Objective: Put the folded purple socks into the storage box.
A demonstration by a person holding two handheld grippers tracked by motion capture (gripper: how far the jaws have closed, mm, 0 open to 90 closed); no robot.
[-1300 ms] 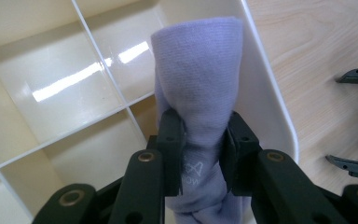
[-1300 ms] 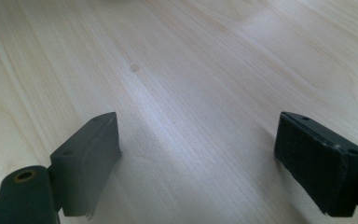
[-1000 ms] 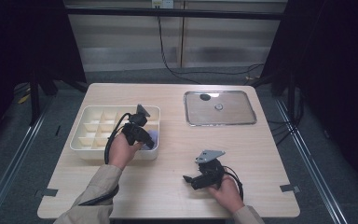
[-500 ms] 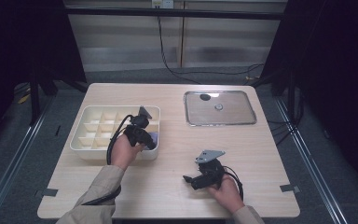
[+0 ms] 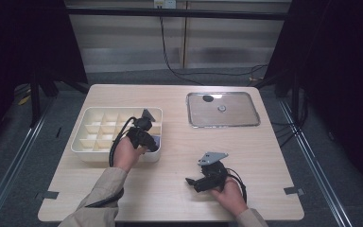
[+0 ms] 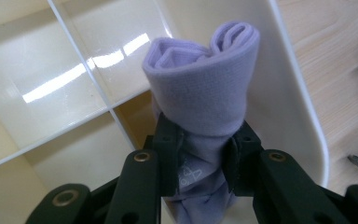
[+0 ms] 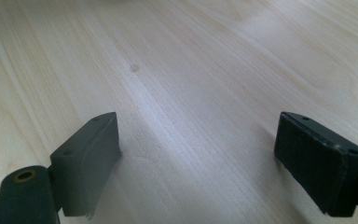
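Observation:
A rolled purple cloth stands on end in the near right corner compartment of a white divided tray. My left gripper is shut on its lower part, both pads pressing in and pinching the cloth narrow. Its jaws have just been opening slightly, with the cloth still between them. From above, the left gripper reaches down into the tray, and a bit of the purple cloth shows beside it. My right gripper rests low on the table, open, with bare wood between its jaws.
A shallow metal tray lies at the far right of the table, with a small dark item and a small round piece on it. The white tray's other compartments look empty. Dark floor surrounds the table.

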